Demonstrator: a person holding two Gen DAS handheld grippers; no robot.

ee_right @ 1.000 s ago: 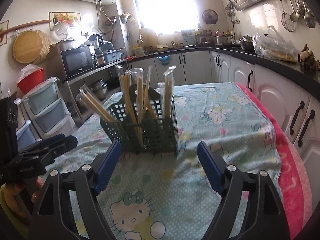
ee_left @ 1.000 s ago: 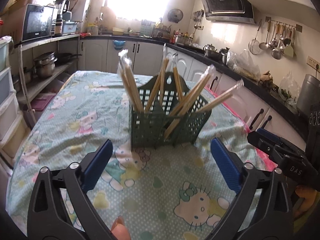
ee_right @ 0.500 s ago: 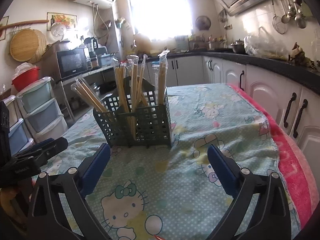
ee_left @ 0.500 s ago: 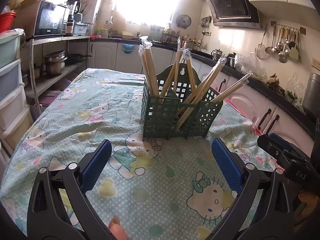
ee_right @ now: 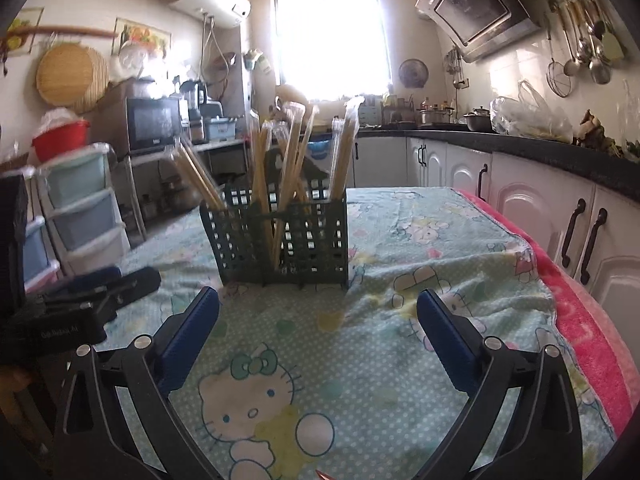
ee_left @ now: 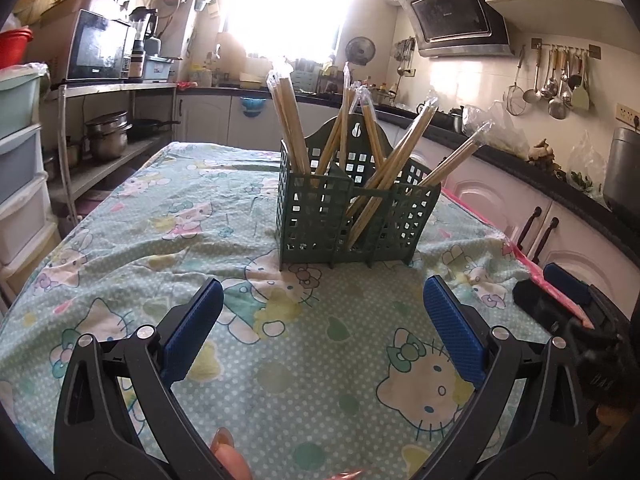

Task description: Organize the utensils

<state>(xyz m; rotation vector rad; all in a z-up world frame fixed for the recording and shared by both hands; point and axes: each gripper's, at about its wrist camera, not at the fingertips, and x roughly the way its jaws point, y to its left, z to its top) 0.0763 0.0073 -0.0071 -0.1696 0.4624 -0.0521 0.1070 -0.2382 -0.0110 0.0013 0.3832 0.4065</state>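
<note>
Left wrist view
Left gripper (ee_left: 322, 312): fingers (ee_left: 194, 330) spread wide, nothing between them, low over the cartoon-cat tablecloth (ee_left: 160, 248).
Utensil holder (ee_left: 352, 216): green lattice caddy upright on the worktop, ahead of the gripper and apart from it.
Chopsticks (ee_left: 290, 120): wrapped pairs standing in the caddy's compartments, fanned out; two pairs lean far right.
Right gripper (ee_left: 560, 300): at the right edge, near the worktop's side.

Right wrist view
Right gripper (ee_right: 318, 308): fingers (ee_right: 446, 332) have just been opening and stand released, with only cloth between them.
Utensil holder (ee_right: 280, 236): straight ahead, upright, not touched.
Chopsticks (ee_right: 344, 148): blurred, upright and slanted in the caddy.
Left gripper (ee_right: 100, 284): at the left edge, beside the caddy, apart from it.
</note>
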